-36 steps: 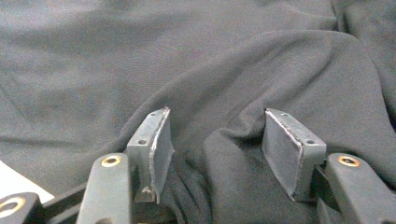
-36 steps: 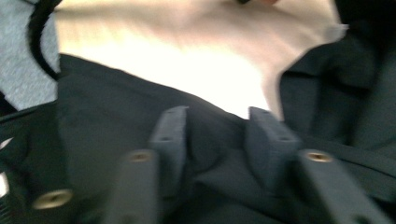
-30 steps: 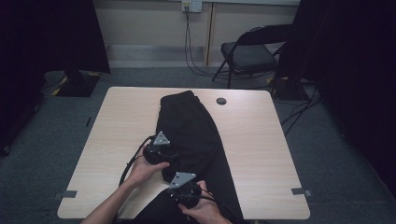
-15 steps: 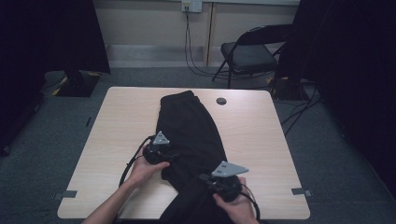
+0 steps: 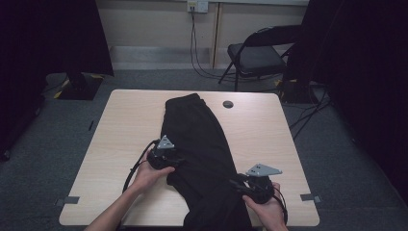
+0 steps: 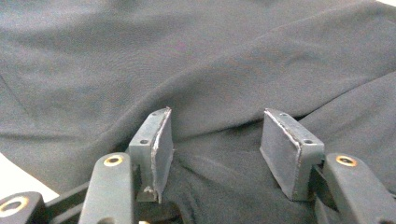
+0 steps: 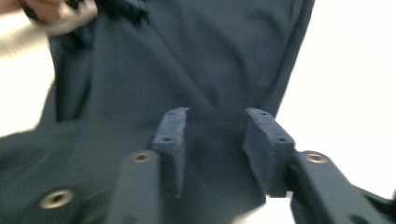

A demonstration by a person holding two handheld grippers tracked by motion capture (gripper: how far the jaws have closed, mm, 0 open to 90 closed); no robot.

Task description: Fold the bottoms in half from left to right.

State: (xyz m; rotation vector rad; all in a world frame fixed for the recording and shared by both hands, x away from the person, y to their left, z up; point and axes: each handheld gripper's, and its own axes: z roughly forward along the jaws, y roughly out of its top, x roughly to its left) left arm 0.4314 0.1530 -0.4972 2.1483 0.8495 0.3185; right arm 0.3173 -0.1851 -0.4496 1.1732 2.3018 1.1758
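Observation:
A black garment [image 5: 197,130] lies lengthwise down the middle of the light wooden table [image 5: 125,125], and its near end hangs over the front edge. My left gripper [image 5: 180,161] rests at the garment's left edge and points right. In the left gripper view it [image 6: 215,135] is open, with wrinkled cloth [image 6: 196,65] beneath and between the pads, unpinched. My right gripper [image 5: 236,182] sits at the garment's right edge near the front and points left. Its jaws have just been opening. In the right gripper view it [image 7: 214,126] stands open over the cloth [image 7: 187,60], pads not pressing.
A small round black grommet [image 5: 228,104] sits in the tabletop at the far edge. A folding chair [image 5: 255,55] stands behind the table, with cables on the floor beside it. Bare wood lies to either side of the garment.
My right gripper has swung from the near middle of the garment out to its right edge, drawing the lower cloth rightward, and its jaws have come apart. The left hand has stayed put.

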